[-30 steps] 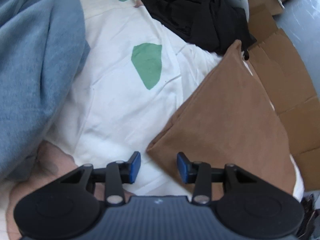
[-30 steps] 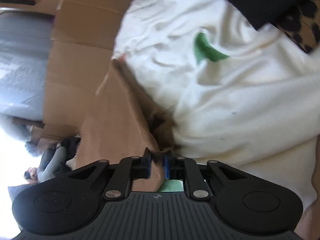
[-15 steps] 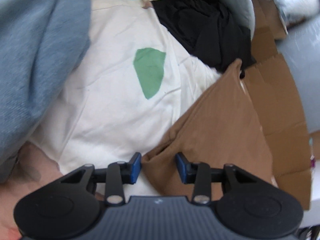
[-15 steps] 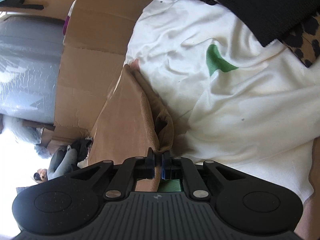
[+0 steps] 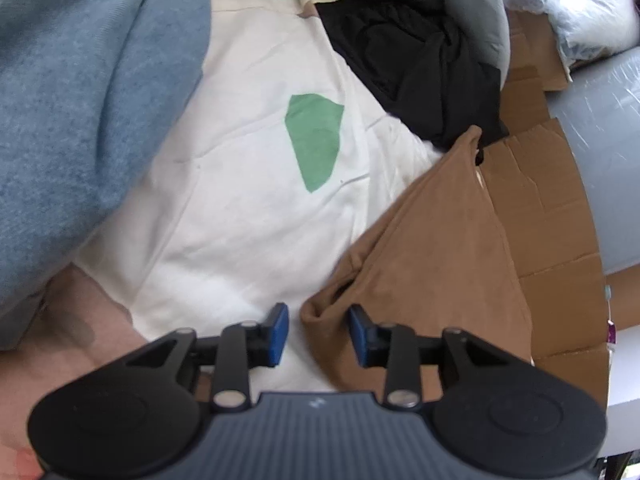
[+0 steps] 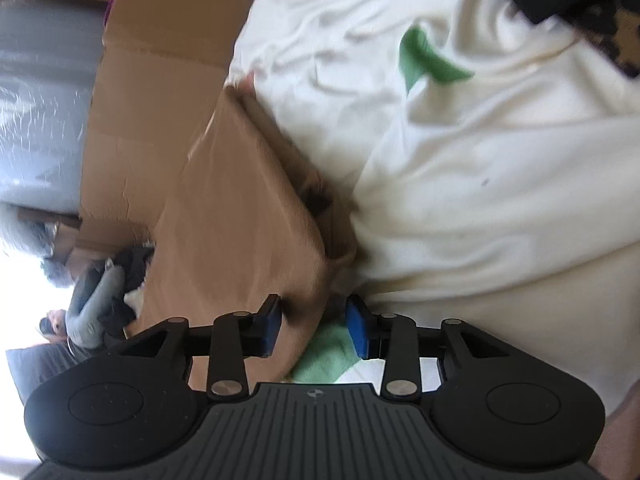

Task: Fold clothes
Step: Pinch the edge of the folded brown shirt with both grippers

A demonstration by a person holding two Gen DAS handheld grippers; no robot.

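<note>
Lying on the white sheet (image 5: 224, 208), the brown garment (image 5: 436, 264) ran long away from both grippers; left gripper (image 5: 318, 332) stood half-open astride its near corner, unpinched; right gripper (image 6: 312, 322) jaws were opening, fold edge loose between

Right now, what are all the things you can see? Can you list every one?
brown garment: one, brown, folded on the sheet's right side, its corner between the left tongs
sheet: one, cream with green patches, spread under the clothes
blue garment: one, blue-grey, heaped at left
black garment: one, black, crumpled at the top
grey garment: one, grey, beside the black one
cardboard: flattened, brown, right of the sheet
left tongs: black with blue pads, parted, not pressing the cloth
right tongs: same colours, opening around the brown garment's edge
</note>
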